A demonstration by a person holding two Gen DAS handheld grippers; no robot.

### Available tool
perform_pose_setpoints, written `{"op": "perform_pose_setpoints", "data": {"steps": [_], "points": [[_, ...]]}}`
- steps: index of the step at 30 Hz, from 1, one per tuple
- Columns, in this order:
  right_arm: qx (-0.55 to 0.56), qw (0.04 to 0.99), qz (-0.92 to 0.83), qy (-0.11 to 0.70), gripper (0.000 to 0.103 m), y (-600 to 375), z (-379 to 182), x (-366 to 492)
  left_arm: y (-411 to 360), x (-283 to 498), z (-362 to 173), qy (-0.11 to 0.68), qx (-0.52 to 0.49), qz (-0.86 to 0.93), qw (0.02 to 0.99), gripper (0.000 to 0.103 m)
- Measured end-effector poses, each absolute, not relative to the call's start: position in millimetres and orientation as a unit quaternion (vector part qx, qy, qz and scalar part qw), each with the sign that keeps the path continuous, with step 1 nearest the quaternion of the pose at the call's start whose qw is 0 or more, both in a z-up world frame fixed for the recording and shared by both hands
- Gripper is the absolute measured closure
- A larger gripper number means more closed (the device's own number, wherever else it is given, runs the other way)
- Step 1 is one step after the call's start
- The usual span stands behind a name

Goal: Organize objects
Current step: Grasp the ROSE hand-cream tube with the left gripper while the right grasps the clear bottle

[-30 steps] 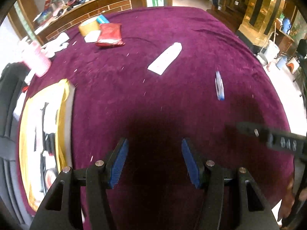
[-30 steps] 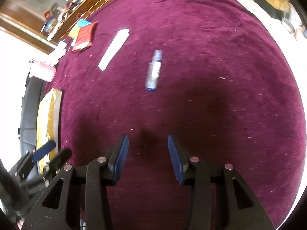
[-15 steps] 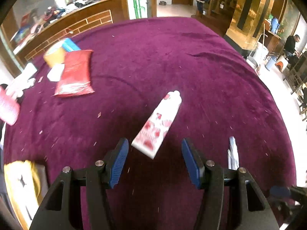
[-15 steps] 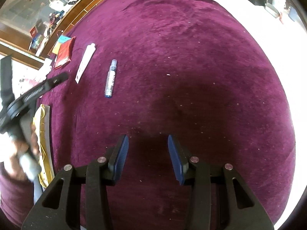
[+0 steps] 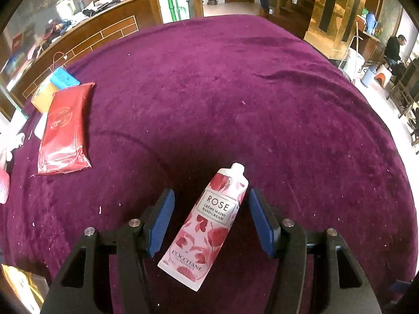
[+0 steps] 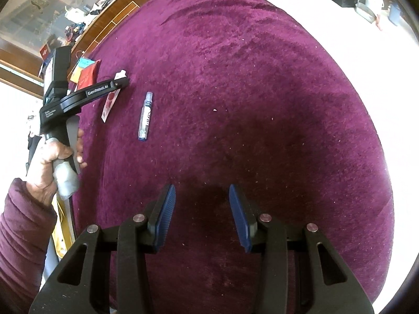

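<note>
My left gripper [image 5: 209, 218] has released jaws straddling the angled tube [image 5: 207, 225], right gripper [image 6: 200, 214] released too; clenching skewed could squirt the tube sideways.

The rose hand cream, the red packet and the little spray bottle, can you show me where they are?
rose hand cream [image 5: 209, 225], left wrist view, middle of the tube's printed face.
red packet [image 5: 64, 128], left wrist view, centre of the flat pouch.
little spray bottle [image 6: 145, 116], right wrist view, middle of the labelled body.
</note>
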State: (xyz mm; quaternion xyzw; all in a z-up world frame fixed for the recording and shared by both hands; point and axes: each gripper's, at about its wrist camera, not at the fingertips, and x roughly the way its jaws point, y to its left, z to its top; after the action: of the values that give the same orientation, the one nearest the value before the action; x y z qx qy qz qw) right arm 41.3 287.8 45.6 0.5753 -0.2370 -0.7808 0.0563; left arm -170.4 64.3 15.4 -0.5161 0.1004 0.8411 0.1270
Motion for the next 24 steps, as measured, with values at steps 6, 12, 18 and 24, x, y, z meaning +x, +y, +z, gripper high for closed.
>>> {"op": "perform_pose_setpoints", "data": {"steps": [6, 12, 18, 24], "points": [[0.581, 0.063, -0.781, -0.221, 0.062, 275, 46, 31, 59, -152, 19, 0.097, -0.518, 0.837, 0.146, 0.074], [0.576, 0.076, -0.792, -0.187, 0.062, 255, 51, 5, 35, -122, 35, 0.052, -0.512, 0.844, 0.153, 0.075], [0.567, 0.089, -0.808, -0.136, 0.062, 224, 52, -30, 0, -79, 67, -0.003, -0.496, 0.854, 0.158, 0.076], [0.563, 0.088, -0.819, -0.074, 0.062, 190, 39, -58, -25, -36, 87, -0.045, -0.482, 0.859, 0.163, 0.078]]}}
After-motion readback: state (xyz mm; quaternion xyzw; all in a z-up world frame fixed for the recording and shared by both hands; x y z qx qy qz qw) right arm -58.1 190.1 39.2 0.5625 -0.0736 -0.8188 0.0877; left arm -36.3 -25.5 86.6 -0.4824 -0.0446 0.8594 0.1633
